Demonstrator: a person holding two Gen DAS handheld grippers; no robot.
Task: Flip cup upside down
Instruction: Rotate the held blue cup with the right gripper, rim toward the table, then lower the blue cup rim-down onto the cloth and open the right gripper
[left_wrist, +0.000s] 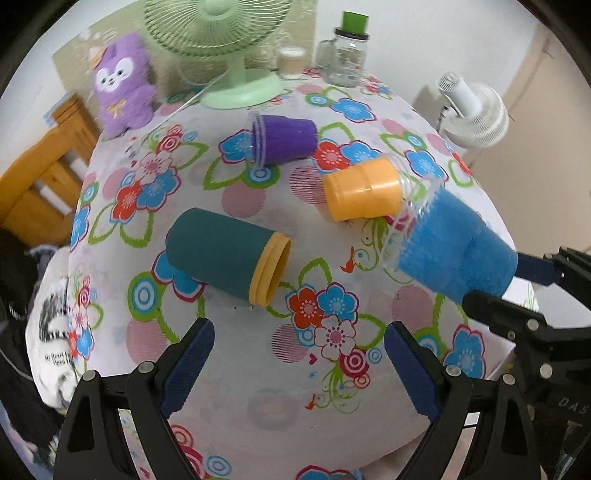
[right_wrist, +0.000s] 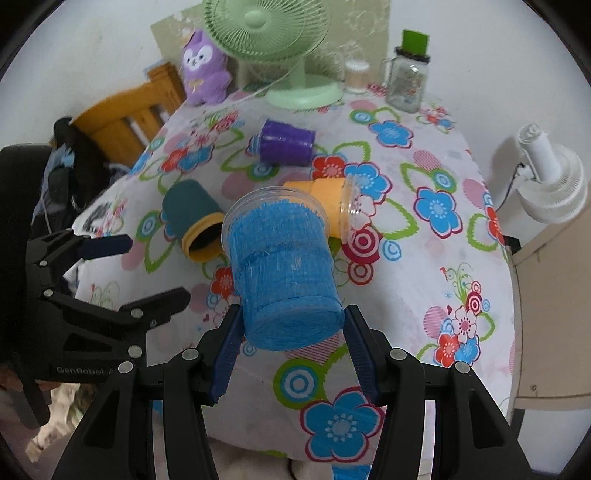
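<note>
My right gripper (right_wrist: 293, 332) is shut on the base end of a blue-wrapped clear cup (right_wrist: 284, 266) and holds it tilted above the table, rim pointing away. In the left wrist view the same blue cup (left_wrist: 454, 243) hangs at the right, held by the right gripper (left_wrist: 517, 280). My left gripper (left_wrist: 299, 354) is open and empty over the flowered tablecloth (left_wrist: 258, 369). A teal cup (left_wrist: 225, 254), an orange cup (left_wrist: 364, 192) and a purple cup (left_wrist: 284, 138) lie on their sides on the table.
A green fan (left_wrist: 236, 48), a purple plush toy (left_wrist: 123, 85), a glass jar with a green lid (left_wrist: 345, 51) and a small white jar (left_wrist: 291, 62) stand at the table's back. A white fan (left_wrist: 476, 110) is off the right edge. A wooden chair (right_wrist: 122, 114) stands at left.
</note>
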